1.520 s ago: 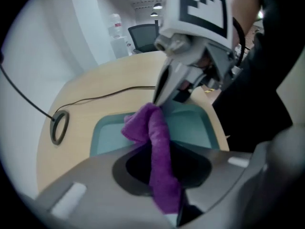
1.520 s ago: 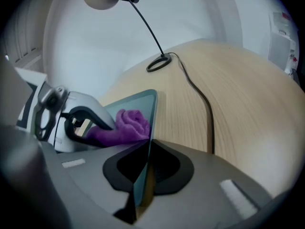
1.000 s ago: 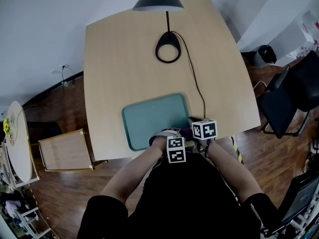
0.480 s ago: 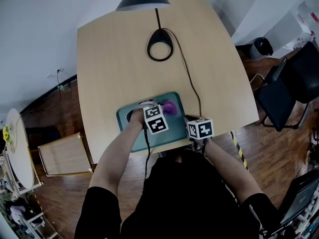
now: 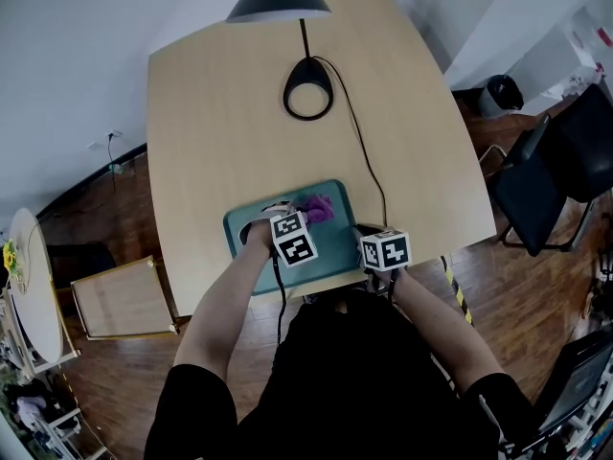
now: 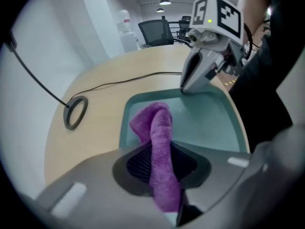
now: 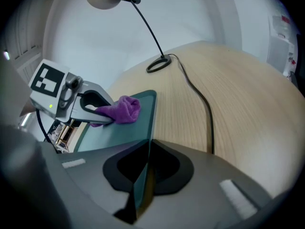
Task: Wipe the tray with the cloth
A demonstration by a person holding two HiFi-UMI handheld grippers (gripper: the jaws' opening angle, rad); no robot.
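Note:
A teal tray (image 5: 330, 249) lies near the front edge of the wooden table (image 5: 220, 132). My left gripper (image 5: 305, 216) is over the tray, shut on a purple cloth (image 5: 318, 208). In the left gripper view the cloth (image 6: 159, 137) runs between the jaws and its free end rests on the tray (image 6: 209, 123). My right gripper (image 5: 364, 235) is shut on the tray's right rim. In the right gripper view the tray's edge (image 7: 143, 161) is pinched between the jaws, with the cloth (image 7: 121, 109) and the left gripper (image 7: 88, 109) beyond it.
A black desk lamp with a ring base (image 5: 308, 89) stands at the table's far middle. Its cable (image 5: 372, 161) runs down past the tray's right side. A dark chair (image 5: 551, 195) is at the right. A wooden box (image 5: 120, 300) sits on the floor at the left.
My left gripper has carried the cloth from the tray's near right corner up toward its far side. The right gripper has stayed on the tray's rim.

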